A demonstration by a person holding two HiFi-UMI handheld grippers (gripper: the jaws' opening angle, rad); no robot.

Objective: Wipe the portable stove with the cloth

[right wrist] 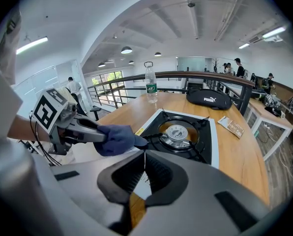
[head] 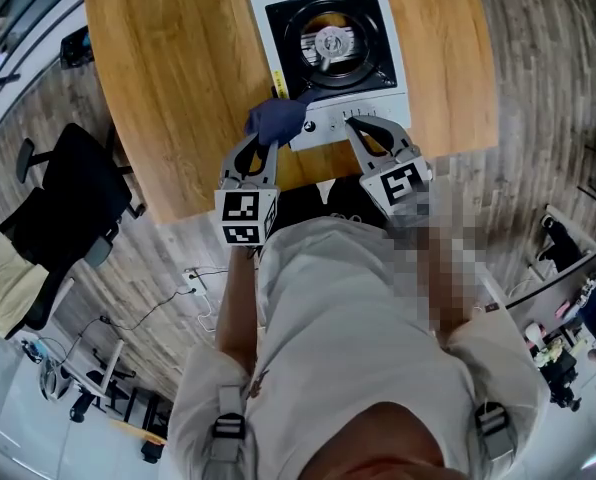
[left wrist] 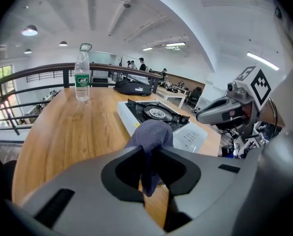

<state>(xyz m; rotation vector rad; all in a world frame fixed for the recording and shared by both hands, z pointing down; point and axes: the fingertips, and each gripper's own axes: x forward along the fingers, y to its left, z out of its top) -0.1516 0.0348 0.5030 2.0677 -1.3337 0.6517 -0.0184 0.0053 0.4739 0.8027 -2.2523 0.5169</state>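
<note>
Left claw [left wrist: 149, 150] pinches soft bunched navy cloth [left wrist: 154, 131], seemingly touching square stove [left wrist: 190, 135].

The head view looks steeply down from above the person onto the wooden surface [head: 168, 88]. The portable stove [head: 330, 43] lies toward the top edge, with the left gripper [head: 264, 140] and right gripper [head: 363, 120] beneath it. Each gripper view sits low and close behind its own jaws and faces across the surface at the stove, from opposite front corners. All three views share the stove and the cloth [head: 278, 116], and each gripper view also catches the other gripper.
</note>
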